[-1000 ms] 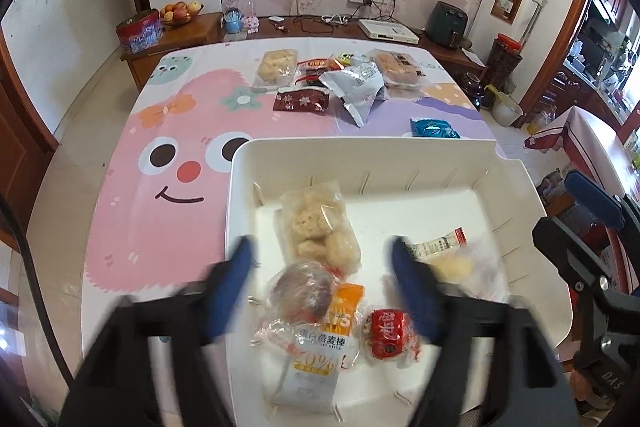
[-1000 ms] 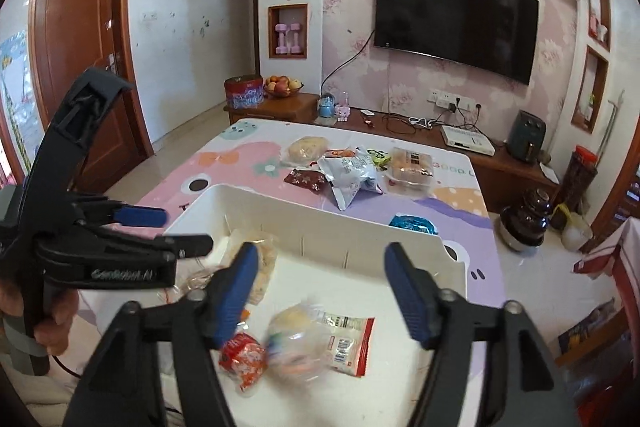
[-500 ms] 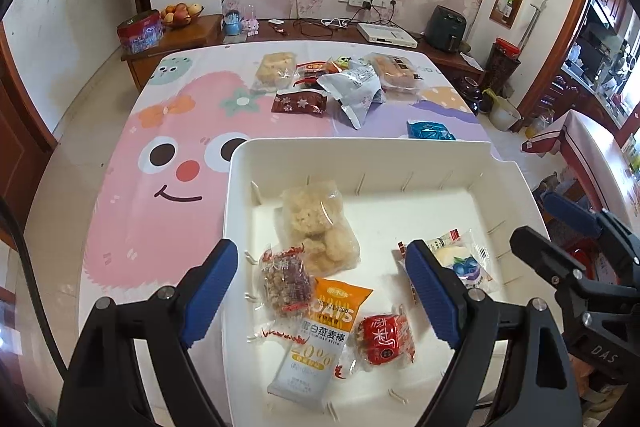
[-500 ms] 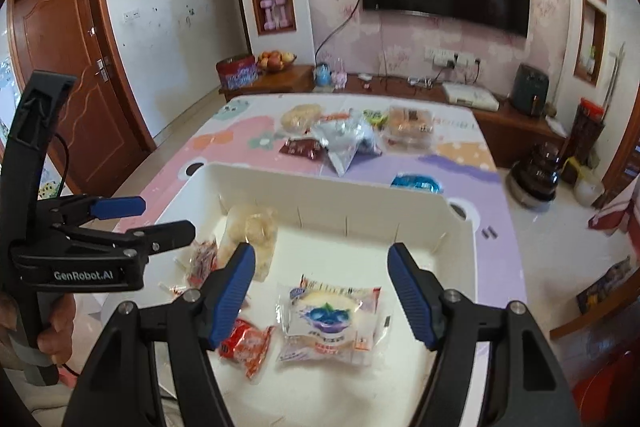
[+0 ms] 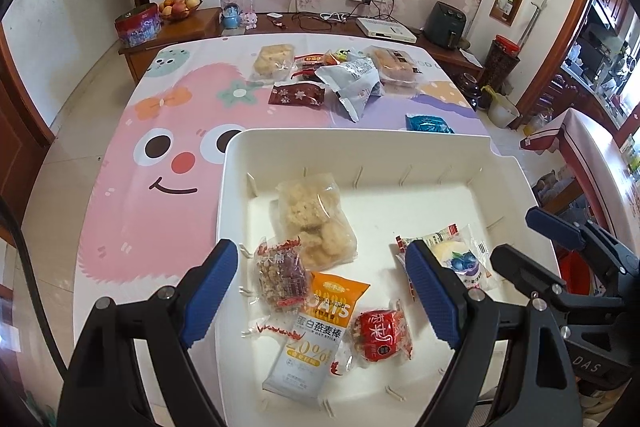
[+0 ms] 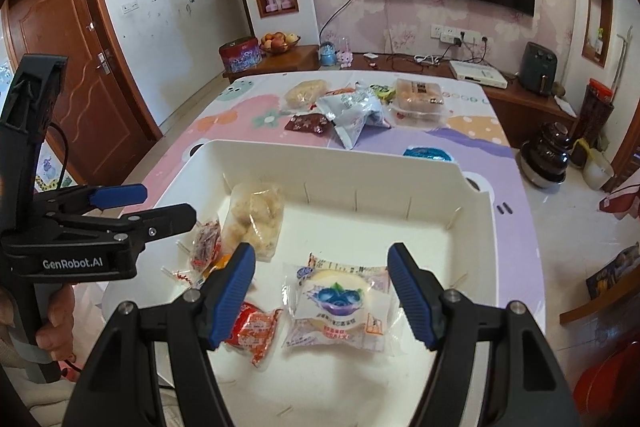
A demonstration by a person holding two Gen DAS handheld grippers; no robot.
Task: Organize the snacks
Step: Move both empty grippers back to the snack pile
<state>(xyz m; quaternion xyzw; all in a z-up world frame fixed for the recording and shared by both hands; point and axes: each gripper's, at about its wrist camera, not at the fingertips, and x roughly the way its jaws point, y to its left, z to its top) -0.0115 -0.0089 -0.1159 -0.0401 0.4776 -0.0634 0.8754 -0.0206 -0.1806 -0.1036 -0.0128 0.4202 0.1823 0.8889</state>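
A white bin (image 5: 360, 143) sits on the cartoon tablecloth and holds several snacks. Among them are a clear bag of puffed cakes (image 5: 316, 219), a nut bar (image 5: 280, 275), an orange-and-white oat bar (image 5: 316, 331), a red-wrapped sweet (image 5: 380, 335) and a blueberry cake packet (image 5: 460, 259). My left gripper (image 5: 320, 263) hovers open above the nut bar and oat bar, gripping nothing. The right gripper (image 6: 322, 255) is open above the blueberry packet (image 6: 340, 303), which lies flat on the bin floor, pads clear of it. Each gripper shows in the other's view: right (image 5: 513, 235), left (image 6: 168, 205).
Beyond the bin, more snacks lie at the table's far end: a puffed-cake bag (image 5: 274, 61), a dark red packet (image 5: 296, 95), a silver bag (image 5: 352, 83), a tray of cakes (image 5: 394, 67) and a blue packet (image 5: 428, 125). A hand (image 6: 52, 327) holds the left gripper's handle.
The nut bar left the left gripper and now lies in the bin; its jaws widened slightly. The blueberry packet, blurred a second ago, has settled flat. The right gripper sank a little toward the bin.
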